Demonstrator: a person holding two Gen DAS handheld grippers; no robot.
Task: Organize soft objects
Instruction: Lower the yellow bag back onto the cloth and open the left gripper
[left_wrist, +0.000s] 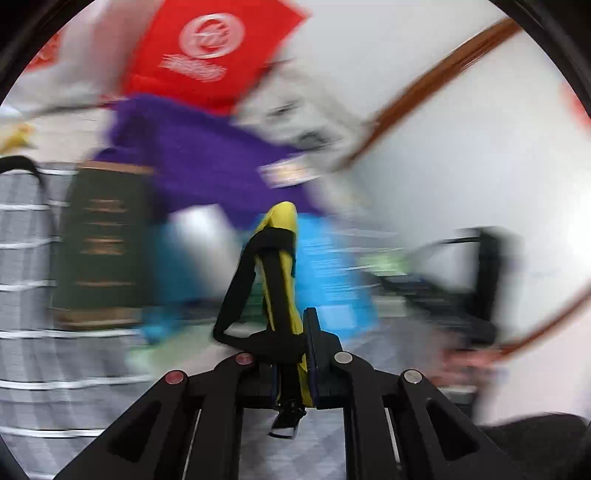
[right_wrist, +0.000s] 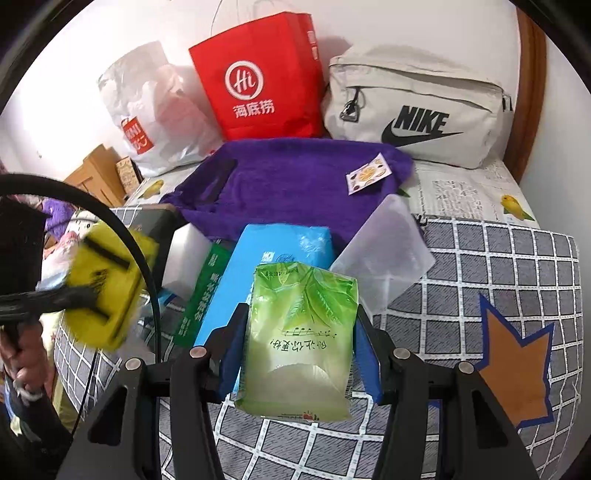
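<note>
The left wrist view is blurred by motion. In it my left gripper (left_wrist: 291, 343) is shut on a flat yellow pouch with black straps (left_wrist: 282, 266), which stands up between the jaws. The right wrist view shows the same yellow pouch (right_wrist: 103, 288) lifted at the left edge. My right gripper (right_wrist: 300, 314) is shut on a green tissue pack (right_wrist: 299, 332), its blue pads (right_wrist: 231, 354) pressing both sides. Just beyond lie a blue tissue pack (right_wrist: 266, 266) and a purple towel (right_wrist: 295, 177) on the checked bedcover (right_wrist: 498, 277).
Against the wall stand a red paper bag (right_wrist: 258, 74), a pale Nike bag (right_wrist: 417, 110) and a white plastic bag (right_wrist: 155, 110). A translucent plastic box (right_wrist: 388, 254) leans beside the blue pack. A dark green book (left_wrist: 99, 243) stands left of it. A person's hand (right_wrist: 22, 354) holds the left gripper.
</note>
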